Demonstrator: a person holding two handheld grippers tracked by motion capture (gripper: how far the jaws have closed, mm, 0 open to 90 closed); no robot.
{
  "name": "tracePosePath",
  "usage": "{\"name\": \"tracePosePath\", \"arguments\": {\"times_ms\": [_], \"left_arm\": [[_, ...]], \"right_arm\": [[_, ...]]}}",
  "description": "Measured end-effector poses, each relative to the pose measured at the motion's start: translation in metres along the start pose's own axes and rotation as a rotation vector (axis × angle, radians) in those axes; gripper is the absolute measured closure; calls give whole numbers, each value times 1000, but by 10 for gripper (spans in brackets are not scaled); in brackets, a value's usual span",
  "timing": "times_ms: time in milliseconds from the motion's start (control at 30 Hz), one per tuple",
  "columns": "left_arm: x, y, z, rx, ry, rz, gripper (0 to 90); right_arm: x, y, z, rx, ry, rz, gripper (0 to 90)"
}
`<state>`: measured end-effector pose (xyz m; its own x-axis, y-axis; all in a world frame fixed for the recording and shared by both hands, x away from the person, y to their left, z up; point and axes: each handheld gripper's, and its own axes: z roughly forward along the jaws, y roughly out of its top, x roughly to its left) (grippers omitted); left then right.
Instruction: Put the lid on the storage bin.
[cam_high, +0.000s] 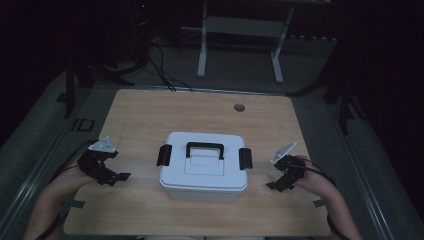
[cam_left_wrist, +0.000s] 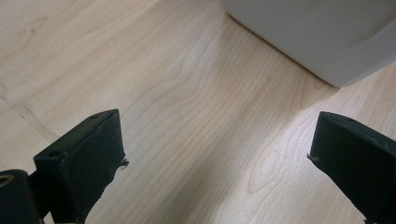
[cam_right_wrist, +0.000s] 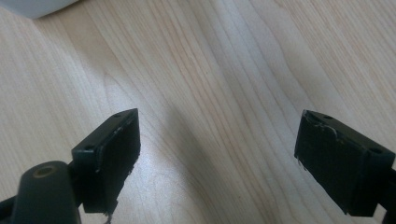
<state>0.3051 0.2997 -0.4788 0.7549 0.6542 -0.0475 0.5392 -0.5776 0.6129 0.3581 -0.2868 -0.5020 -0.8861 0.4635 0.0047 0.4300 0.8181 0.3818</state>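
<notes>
**White storage box sits shut at mid-tabletop, both tools wide and empty**

The white storage box stands in the middle of the wooden tabletop, a little toward your side, upright and square to you. Its lid is on. Two black latches sit at the ends of the lid, the left latch and the right latch, and a black carry handle lies across the top between them. In the left gripper view a lower corner of the box shows at the upper right, resting on the wood grain ahead of your jaws; in the right gripper view only a sliver of it shows at the upper left.

Your left tool is to the left of the box, near it but apart, pointing toward the box's lower left corner. Its jaws stand wide apart with bare tabletop between them, and they hold nothing.

Your right tool is to the right of the box, near it but not touching, angled in toward the box's lower right corner. Its jaws are also spread wide over bare wood, with nothing in them.

Near the far edge of the tabletop a small round grommet hole sits well apart from the box.
</notes>
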Motion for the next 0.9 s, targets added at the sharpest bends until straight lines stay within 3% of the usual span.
{"name": "tracePosePath", "arguments": {"times_ms": [200, 467, 567, 833, 900], "left_arm": [[2, -20, 5, -37, 20, -42, 28], [1, -41, 8, -111, 98, -92, 28], [1, -50, 10, -145, 130, -122, 28], [-1, -68, 19, -165, 170, -175, 28], [-2, -72, 20, -177, 184, -198, 28]], "right_arm": [[-1, -8, 3, -28, -5, 34, 141], [-1, -20, 4, -127, -50, 100, 134], [-2, -25, 7, -174, -79, 147, 130], [-3, -37, 8, -302, -183, 250, 127], [-3, -40, 9, -313, -207, 268, 126]]}}
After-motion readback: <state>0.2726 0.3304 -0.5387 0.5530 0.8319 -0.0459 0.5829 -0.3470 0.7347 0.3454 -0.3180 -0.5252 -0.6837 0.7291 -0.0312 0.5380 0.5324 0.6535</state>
